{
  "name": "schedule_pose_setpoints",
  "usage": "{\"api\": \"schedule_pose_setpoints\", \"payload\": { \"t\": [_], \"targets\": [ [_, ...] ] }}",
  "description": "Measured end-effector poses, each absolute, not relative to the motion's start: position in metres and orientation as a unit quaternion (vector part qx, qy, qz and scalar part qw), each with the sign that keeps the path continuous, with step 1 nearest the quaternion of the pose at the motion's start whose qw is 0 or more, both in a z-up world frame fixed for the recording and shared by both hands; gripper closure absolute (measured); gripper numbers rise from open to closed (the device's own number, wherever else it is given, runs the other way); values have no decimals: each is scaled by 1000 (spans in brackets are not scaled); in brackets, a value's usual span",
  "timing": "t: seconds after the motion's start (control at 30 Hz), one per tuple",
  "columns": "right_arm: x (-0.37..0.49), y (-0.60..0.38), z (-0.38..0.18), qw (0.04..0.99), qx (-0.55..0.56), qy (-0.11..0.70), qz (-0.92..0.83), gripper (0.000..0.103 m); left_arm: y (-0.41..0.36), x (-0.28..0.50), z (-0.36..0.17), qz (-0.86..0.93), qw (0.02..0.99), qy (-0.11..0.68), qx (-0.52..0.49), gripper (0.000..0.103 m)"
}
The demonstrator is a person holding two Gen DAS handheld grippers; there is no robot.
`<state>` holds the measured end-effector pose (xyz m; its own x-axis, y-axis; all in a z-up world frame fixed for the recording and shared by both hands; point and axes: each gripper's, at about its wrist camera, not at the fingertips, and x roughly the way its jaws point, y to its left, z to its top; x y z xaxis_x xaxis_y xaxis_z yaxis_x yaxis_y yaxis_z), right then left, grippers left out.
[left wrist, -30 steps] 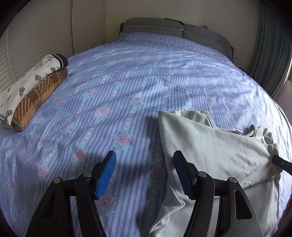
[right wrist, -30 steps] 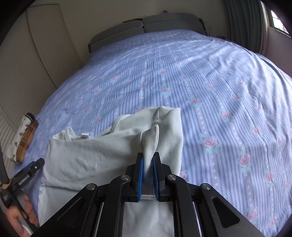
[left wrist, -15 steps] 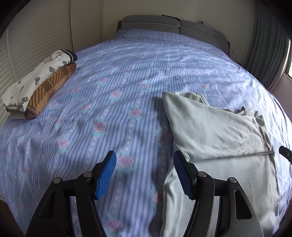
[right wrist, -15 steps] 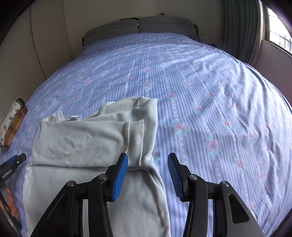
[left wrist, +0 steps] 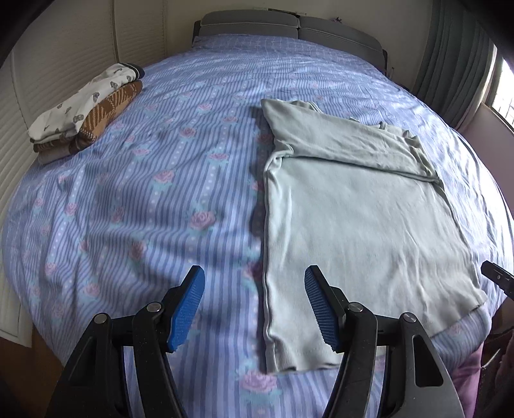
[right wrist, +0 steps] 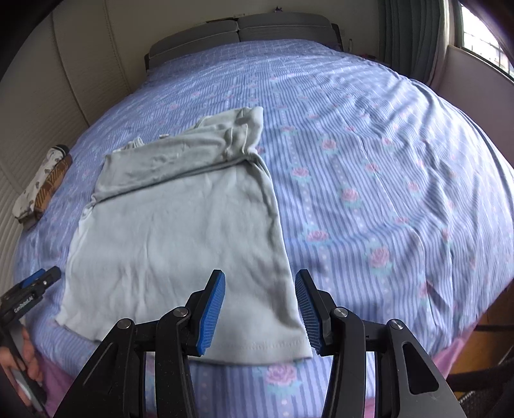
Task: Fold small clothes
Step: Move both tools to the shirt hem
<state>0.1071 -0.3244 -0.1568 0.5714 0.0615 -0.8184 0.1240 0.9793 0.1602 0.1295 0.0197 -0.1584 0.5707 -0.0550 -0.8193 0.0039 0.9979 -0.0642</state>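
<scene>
A pale green T-shirt (left wrist: 359,218) lies flat on the bed, its sleeves folded in across the top; it also shows in the right wrist view (right wrist: 180,225). My left gripper (left wrist: 253,308) is open and empty above the shirt's near left hem corner. My right gripper (right wrist: 258,308) is open and empty above the shirt's near right hem corner. Neither touches the cloth. The left gripper's tip (right wrist: 38,279) shows at the left edge of the right wrist view, and the right gripper's tip (left wrist: 498,278) at the right edge of the left wrist view.
The bed has a blue striped cover with roses (left wrist: 144,199). A stack of folded clothes (left wrist: 86,109) lies at its far left edge, also seen in the right wrist view (right wrist: 41,186). A grey headboard (left wrist: 289,25) is at the back, curtains (left wrist: 456,58) at the right.
My right gripper let go of the shirt's sleeve and opened. Both grippers pulled back towards the shirt's near hem, and more of the bed shows.
</scene>
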Motion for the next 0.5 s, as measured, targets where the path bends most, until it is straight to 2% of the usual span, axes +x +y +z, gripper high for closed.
{"api": "schedule_pose_setpoints", "payload": {
  "t": [0.5],
  "targets": [
    [88,-339,-177,856,131,500,-31,56,15,107,-174,-7,870,492,-19,40]
  ]
}}
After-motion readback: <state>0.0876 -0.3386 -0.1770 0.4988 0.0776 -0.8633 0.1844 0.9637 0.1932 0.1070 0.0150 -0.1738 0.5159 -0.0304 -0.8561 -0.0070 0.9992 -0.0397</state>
